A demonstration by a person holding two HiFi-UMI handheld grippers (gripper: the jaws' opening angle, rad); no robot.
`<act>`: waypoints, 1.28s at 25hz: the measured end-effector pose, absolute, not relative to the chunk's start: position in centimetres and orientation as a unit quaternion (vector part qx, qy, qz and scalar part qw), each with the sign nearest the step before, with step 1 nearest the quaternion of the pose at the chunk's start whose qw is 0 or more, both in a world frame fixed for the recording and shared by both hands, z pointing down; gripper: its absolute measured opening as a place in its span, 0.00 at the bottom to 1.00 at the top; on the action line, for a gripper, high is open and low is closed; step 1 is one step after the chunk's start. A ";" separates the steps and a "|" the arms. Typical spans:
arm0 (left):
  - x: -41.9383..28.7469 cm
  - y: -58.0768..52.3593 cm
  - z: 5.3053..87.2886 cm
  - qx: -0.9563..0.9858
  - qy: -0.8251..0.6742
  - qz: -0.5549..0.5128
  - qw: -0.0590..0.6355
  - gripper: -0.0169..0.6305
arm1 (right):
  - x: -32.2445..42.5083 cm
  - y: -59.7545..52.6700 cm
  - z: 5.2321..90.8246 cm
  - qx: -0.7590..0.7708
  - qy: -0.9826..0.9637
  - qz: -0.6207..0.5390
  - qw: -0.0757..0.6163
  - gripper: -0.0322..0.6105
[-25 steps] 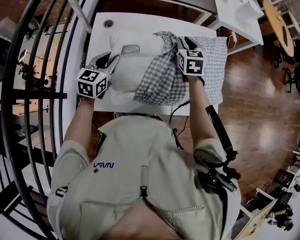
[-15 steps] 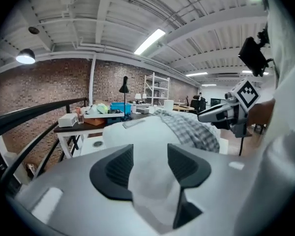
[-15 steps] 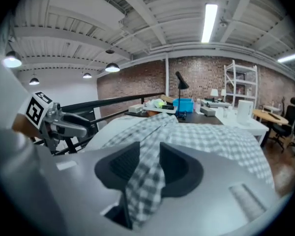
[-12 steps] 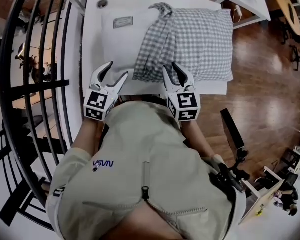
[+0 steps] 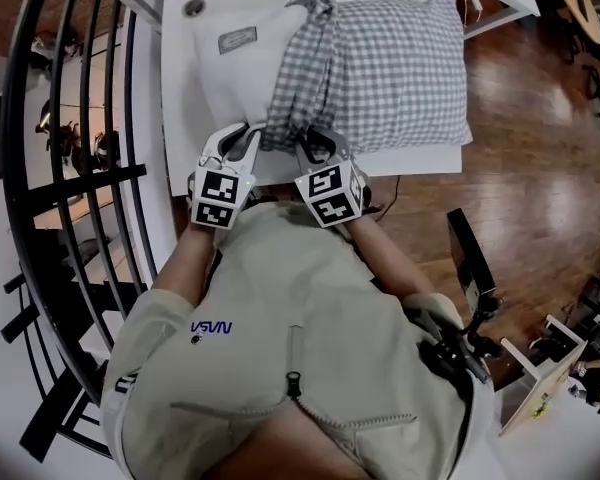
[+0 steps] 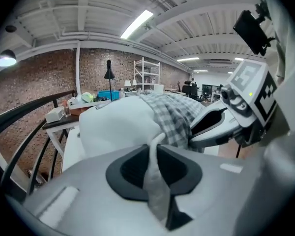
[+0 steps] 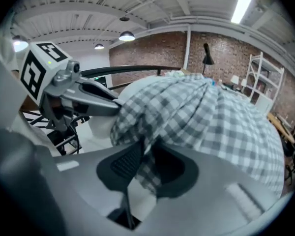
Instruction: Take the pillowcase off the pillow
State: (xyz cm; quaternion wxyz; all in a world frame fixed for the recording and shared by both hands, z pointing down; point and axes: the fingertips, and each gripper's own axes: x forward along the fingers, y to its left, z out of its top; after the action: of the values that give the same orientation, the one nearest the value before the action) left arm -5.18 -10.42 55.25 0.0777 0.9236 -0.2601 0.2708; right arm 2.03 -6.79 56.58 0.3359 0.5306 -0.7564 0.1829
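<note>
Left gripper (image 5: 245, 136): jaws just closing, pinched on fold of bare white pillow (image 5: 230, 83) at near edge. Right gripper (image 5: 316, 140), just beside: jaws just closing, clamped on bunched checked pillowcase (image 5: 390, 58), covering pillow's right part, on white table (image 5: 176, 108).

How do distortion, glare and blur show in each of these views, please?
Head view: fisheye bows the railing, glare on the wooden floor. Left gripper view: ceiling light blown out, corners dark. Right gripper view: pillowcase sharp, near foreground soft.
</note>
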 end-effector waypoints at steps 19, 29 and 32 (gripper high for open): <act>-12.5 -18.0 49.8 0.900 -0.378 0.166 0.137 0.08 | 18.0 -3.5 51.8 0.687 -0.616 0.141 0.360 0.07; -12.4 -14.7 56.3 0.891 -0.359 0.189 0.202 0.11 | 17.2 -2.0 57.5 0.647 -0.626 0.235 0.366 0.07; -11.6 -13.8 54.4 0.906 -0.329 0.191 0.185 0.22 | 17.1 -1.9 56.9 0.630 -0.642 0.246 0.361 0.12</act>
State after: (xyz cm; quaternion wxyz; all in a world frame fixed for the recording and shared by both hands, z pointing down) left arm -11.57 -13.82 54.44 0.1855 0.9062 -0.3287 0.1906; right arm 17.07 -1.87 56.89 0.3611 0.6302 -0.6420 0.2456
